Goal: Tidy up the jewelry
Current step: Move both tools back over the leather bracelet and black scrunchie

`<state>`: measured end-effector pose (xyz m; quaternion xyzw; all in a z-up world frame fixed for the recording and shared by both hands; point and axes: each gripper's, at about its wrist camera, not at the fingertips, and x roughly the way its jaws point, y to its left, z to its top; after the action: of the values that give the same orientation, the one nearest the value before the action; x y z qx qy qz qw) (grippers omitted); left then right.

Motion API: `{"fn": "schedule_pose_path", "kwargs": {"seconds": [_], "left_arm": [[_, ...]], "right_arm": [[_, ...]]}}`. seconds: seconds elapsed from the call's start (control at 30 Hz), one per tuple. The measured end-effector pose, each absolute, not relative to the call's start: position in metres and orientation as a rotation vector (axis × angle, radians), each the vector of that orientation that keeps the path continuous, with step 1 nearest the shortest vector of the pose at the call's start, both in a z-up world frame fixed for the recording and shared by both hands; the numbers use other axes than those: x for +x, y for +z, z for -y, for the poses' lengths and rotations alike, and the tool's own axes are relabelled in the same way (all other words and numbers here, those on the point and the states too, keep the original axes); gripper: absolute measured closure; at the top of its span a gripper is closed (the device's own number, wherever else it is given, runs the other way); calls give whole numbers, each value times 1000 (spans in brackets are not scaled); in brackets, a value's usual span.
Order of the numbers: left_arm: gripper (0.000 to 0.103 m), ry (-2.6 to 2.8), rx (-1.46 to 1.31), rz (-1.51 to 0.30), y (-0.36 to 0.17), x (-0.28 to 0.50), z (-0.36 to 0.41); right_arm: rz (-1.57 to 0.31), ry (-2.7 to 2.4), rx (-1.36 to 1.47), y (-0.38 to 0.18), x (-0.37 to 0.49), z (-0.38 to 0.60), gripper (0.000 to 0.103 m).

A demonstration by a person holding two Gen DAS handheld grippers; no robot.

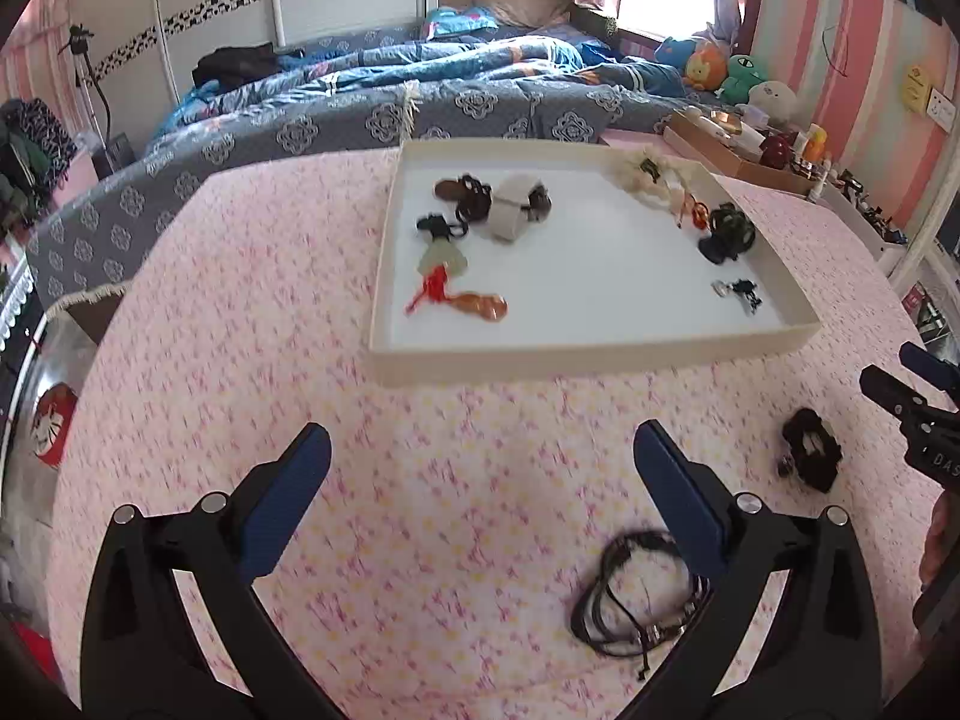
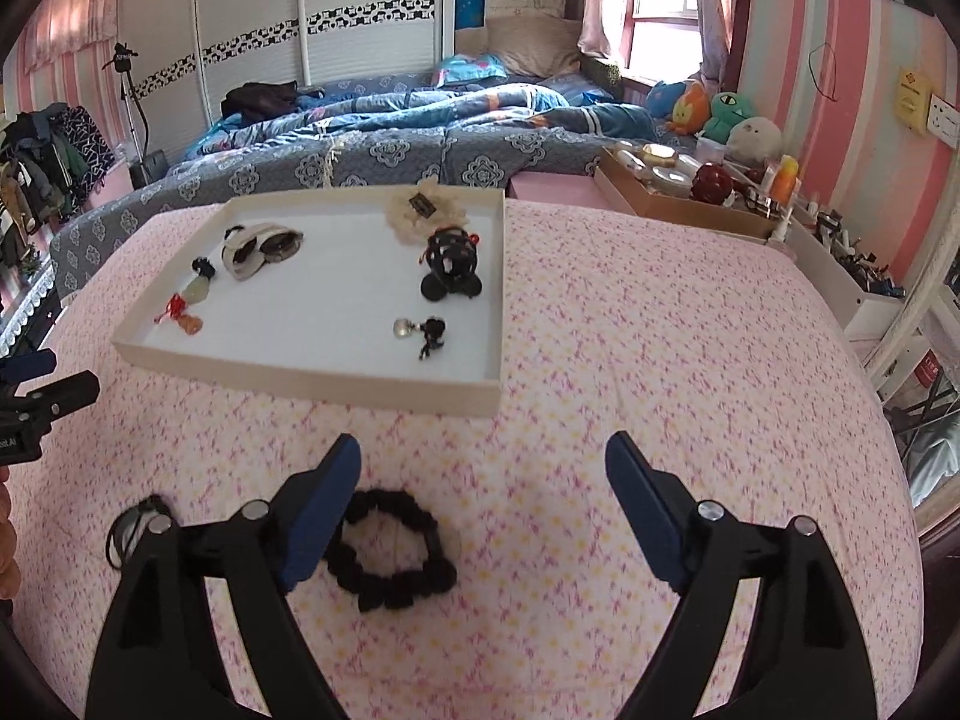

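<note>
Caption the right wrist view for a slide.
Open right gripper above a black beaded bracelet on the pink cloth, near a white tray of jewelry.

Pink-flecked white cloth [image 2: 600,360], cream tray [image 2: 312,381] with white floor, black bead bracelet [image 2: 390,546], blue-grey medallion-patterned quilt [image 1: 336,126].

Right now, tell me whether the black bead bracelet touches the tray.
Apart. The right wrist view shows the black bead bracelet lying on the pink cloth, with bare cloth between it and the tray.

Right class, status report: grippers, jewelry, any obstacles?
Both grippers open, empty. Bead bracelet and cord necklace outside tray. Nothing in the way.
</note>
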<state>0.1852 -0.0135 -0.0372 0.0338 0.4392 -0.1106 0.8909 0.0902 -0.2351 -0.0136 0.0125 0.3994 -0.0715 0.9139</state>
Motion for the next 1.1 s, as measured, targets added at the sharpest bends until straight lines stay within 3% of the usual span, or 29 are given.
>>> {"fn": "schedule_pose_path", "kwargs": {"seconds": [0.5, 1.1], "left_arm": [[3, -239, 64, -926, -56, 144, 18], [3, -299, 74, -964, -80, 147, 24]], "right_arm": [[-855, -136, 88, -40, 68, 239, 19], [-870, -116, 123, -58, 70, 240, 19]]}}
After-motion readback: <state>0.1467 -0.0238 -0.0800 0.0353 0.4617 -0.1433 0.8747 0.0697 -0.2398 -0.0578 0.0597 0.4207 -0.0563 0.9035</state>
